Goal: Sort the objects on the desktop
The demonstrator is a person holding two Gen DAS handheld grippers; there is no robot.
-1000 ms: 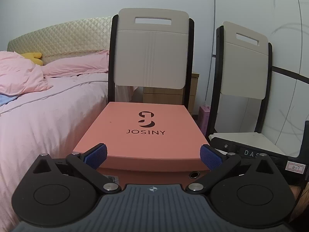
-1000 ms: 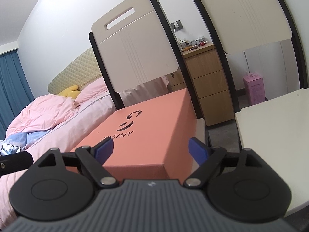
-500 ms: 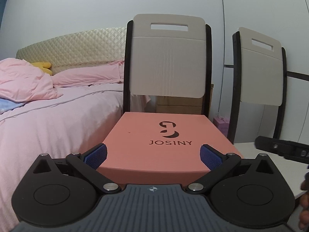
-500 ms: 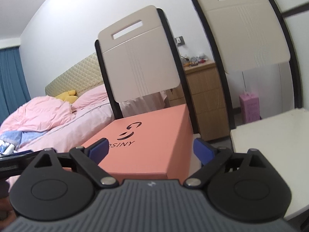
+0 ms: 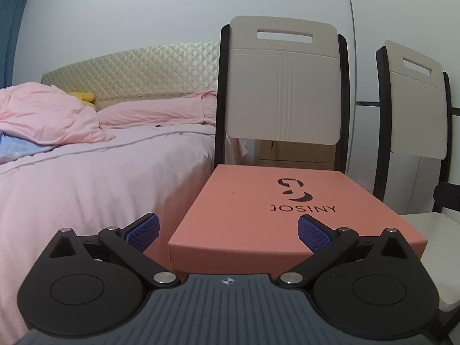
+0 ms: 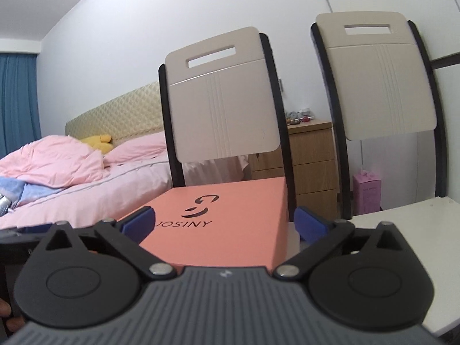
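A salmon-pink box marked JOSINY (image 5: 276, 201) lies on the seat of a chair with a cream back (image 5: 283, 86). It also shows in the right wrist view (image 6: 230, 218). My left gripper (image 5: 228, 231) is open and empty, held just in front of the box's near left corner. My right gripper (image 6: 224, 224) is open and empty, in front of the box's near right side. Neither touches the box.
A bed with pink bedding (image 5: 86, 178) lies left of the chair. A second chair (image 6: 379, 86) with a white seat (image 6: 408, 230) stands to the right. A wooden drawer unit (image 6: 310, 158) and a small pink carton (image 6: 366, 192) stand behind.
Both grippers have dropped lower and drawn back, so the chair backs look taller. The left view has swung left, shifting the box to the right. Both stay open.
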